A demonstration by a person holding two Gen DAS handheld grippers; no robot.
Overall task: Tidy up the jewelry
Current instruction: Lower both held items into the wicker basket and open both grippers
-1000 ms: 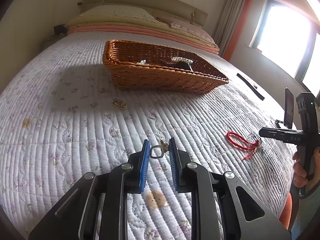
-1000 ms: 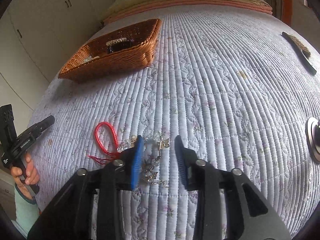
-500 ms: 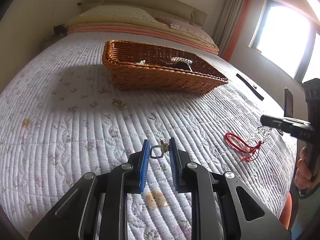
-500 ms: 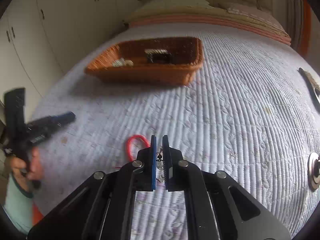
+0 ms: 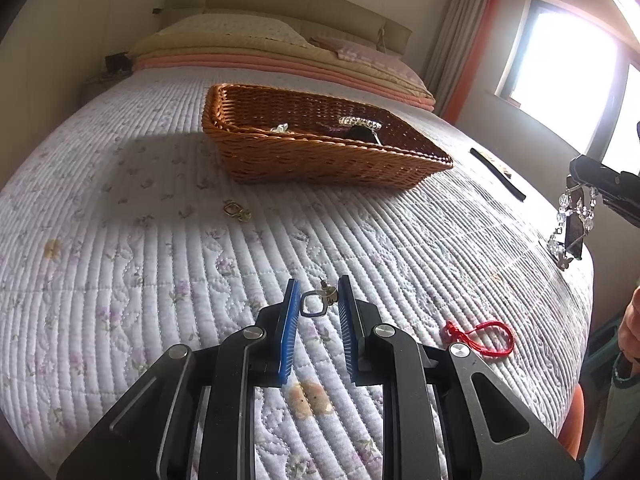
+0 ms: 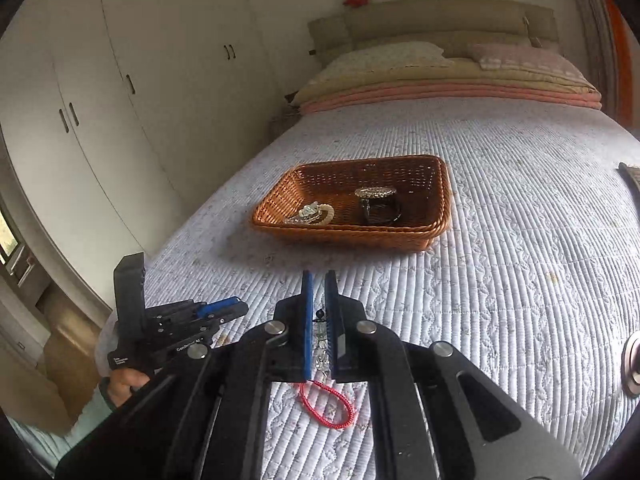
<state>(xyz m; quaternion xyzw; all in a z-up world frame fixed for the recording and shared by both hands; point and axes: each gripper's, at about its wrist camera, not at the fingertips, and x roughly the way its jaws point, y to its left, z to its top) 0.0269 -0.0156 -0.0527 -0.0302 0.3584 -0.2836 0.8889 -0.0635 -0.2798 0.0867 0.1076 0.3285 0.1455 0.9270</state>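
Jewelry is partly gathered and partly still out on the quilted bed (image 5: 120,280). Nearest, the left gripper (image 5: 319,304) sits low over the quilt with its jaws only a little apart around a small silver earring (image 5: 318,303); the blue pads look to be touching its two ends, though whether they truly pinch it or merely bracket it is hard to judge from this angle. Just to its right a red cord bracelet (image 5: 486,338) lies loose on the quilt, untouched. The right gripper (image 6: 319,320) has its jaws drawn nearly together on a crystal bead strand (image 5: 572,216), which dangles clear of the bed below the fingertips. A little further out, a small gold piece (image 5: 236,210) rests alone on the quilt. Beyond it stands the wicker basket (image 6: 344,232), already holding a pale bead bracelet (image 6: 314,214) and a dark band with a sparkly top (image 6: 378,200). So two pieces appear stowed, two are in the grippers and yet to be carried across, and two remain to be collected.
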